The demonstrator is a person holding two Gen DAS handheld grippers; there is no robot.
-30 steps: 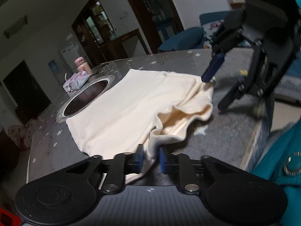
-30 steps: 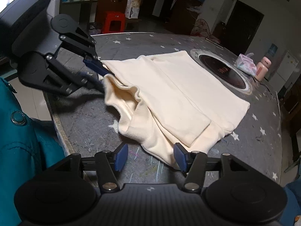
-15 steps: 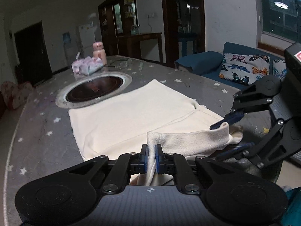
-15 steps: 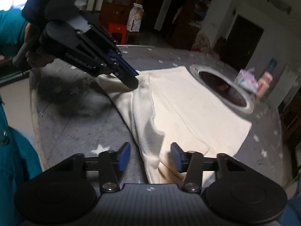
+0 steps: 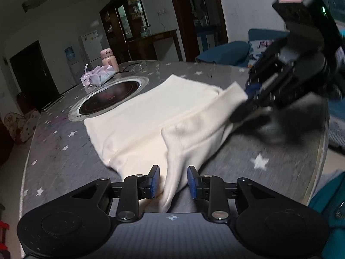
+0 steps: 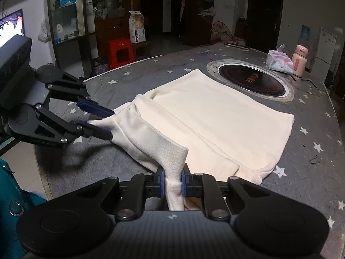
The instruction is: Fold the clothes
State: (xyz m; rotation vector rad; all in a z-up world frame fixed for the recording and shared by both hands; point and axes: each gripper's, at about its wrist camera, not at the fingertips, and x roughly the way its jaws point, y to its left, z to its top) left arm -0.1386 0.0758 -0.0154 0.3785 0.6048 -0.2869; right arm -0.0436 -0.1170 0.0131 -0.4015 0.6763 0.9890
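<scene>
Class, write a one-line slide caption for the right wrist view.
Right gripper pinches a fold of the cream garment over the starry table; left gripper open alongside.

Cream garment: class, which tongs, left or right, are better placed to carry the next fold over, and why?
Likely right. The right tongs are shut on a bunched edge of the cream garment. The left tongs stand open with cloth loose between them, so they must grip first.
</scene>
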